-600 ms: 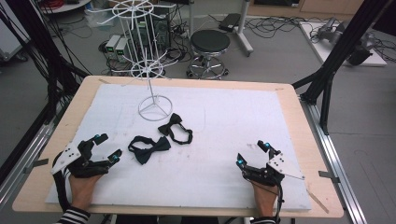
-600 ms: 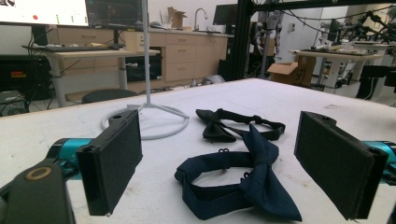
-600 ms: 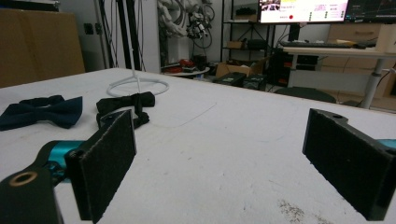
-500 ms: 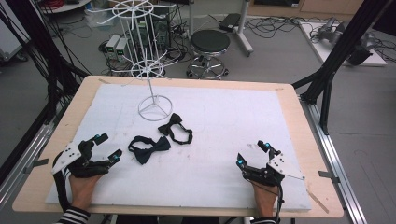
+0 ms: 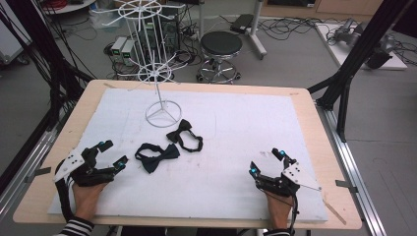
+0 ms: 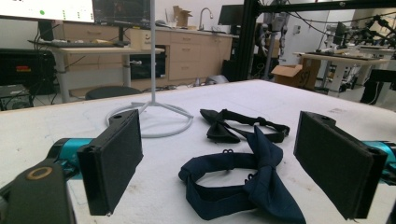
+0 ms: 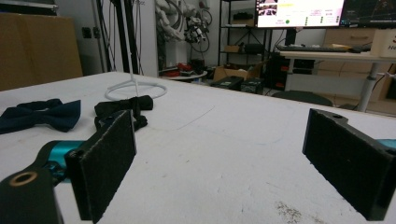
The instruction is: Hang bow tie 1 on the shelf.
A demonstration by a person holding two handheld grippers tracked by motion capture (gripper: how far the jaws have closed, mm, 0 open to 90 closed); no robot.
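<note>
Bow ties are what I'm working toward, and between the earlier high views and this one I see nothing that has moved: both of my grippers sit where they were, near the front edge of the white mat (image 5: 295, 128), and both ties lie where they lay. So EARLIER frames and this one match, and I judge the work has not begun; this looks like the pause before a first reach.

My left gripper (image 5: 105, 153) rests at the near left, jaws spread wide with nothing between the pads. In the left gripper view the navy bow tie (image 6: 243, 186) lies flat on the mat right ahead of those jaws, near but not touched. The black bow tie (image 5: 184, 135) lies just beyond it, its strap looped, close to the ring base of the white wire display stand (image 5: 162, 114) at the far left.

My right gripper (image 5: 268, 162) rests at the near right, also spread and empty, well apart from both ties.

I judge the left gripper is the one placed to take the navy tie, probably to hang it on the stand's arms. Thin, limp fabric on a flat mat may slip from the pads.
</note>
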